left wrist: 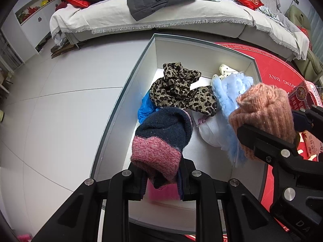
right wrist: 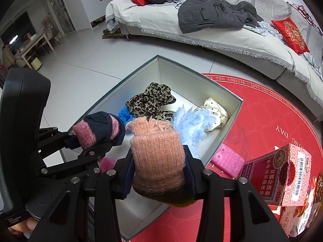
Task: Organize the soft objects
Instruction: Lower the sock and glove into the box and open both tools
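My left gripper (left wrist: 161, 179) is shut on a navy and pink knit piece (left wrist: 161, 139), held above the near end of an open grey box (left wrist: 121, 100). My right gripper (right wrist: 159, 173) is shut on a peach knit piece (right wrist: 157, 153), held above the same box (right wrist: 230, 133). Each gripper shows in the other's view: the right one (left wrist: 268, 139) with the peach knit (left wrist: 264, 111), the left one (right wrist: 90, 145) with the navy and pink knit (right wrist: 101, 129). In the box lie a leopard scarf (left wrist: 179, 86), a fluffy light blue piece (left wrist: 232, 92), a cream dotted cloth (right wrist: 216, 113) and a blue cloth (left wrist: 145, 106).
The box sits on a red round mat (right wrist: 262, 109) on a white tiled floor. A pink foam block (right wrist: 226, 161) and printed cartons (right wrist: 278, 173) lie to the right of the box. A sofa (left wrist: 161, 18) with a grey jacket and red cushions stands behind.
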`<state>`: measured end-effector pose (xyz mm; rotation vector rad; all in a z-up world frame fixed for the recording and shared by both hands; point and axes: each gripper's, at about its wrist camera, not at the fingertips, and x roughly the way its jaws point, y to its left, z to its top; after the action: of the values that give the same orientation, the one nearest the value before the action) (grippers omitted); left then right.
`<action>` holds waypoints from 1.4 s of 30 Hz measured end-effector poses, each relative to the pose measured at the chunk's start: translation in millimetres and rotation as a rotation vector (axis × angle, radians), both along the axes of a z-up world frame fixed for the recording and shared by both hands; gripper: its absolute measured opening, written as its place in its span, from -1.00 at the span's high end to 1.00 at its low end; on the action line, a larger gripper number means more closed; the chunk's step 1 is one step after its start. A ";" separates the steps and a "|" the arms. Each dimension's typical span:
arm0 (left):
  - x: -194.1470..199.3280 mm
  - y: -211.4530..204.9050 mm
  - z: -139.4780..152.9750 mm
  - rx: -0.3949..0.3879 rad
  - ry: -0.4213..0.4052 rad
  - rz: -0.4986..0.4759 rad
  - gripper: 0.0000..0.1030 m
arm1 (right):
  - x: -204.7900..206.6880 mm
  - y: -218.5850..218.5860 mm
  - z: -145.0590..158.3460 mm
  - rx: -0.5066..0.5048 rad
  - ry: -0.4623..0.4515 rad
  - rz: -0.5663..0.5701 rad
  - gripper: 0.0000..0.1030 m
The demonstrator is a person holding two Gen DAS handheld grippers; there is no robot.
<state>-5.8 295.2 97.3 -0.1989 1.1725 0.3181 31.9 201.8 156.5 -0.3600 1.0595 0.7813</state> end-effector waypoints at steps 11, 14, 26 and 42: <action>-0.4 -11.5 13.8 0.023 -0.036 -0.037 -0.89 | 10.2 -20.1 15.1 0.047 -0.011 -0.067 -0.49; -0.2 -13.7 15.9 0.022 -0.039 -0.047 -0.89 | 9.5 -24.5 17.8 0.052 -0.017 -0.067 -0.49; -1.3 -21.4 18.1 -0.040 -0.039 -0.047 -0.89 | 10.0 -30.6 20.2 0.064 -0.022 -0.067 -0.49; 0.9 -31.8 21.4 -0.057 -0.047 -0.089 -0.98 | 12.7 -32.6 19.9 0.062 -0.031 -0.074 -0.49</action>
<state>-4.9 263.4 118.8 -0.2024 1.1409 0.2015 44.7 169.2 176.5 -0.2781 1.0116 0.7378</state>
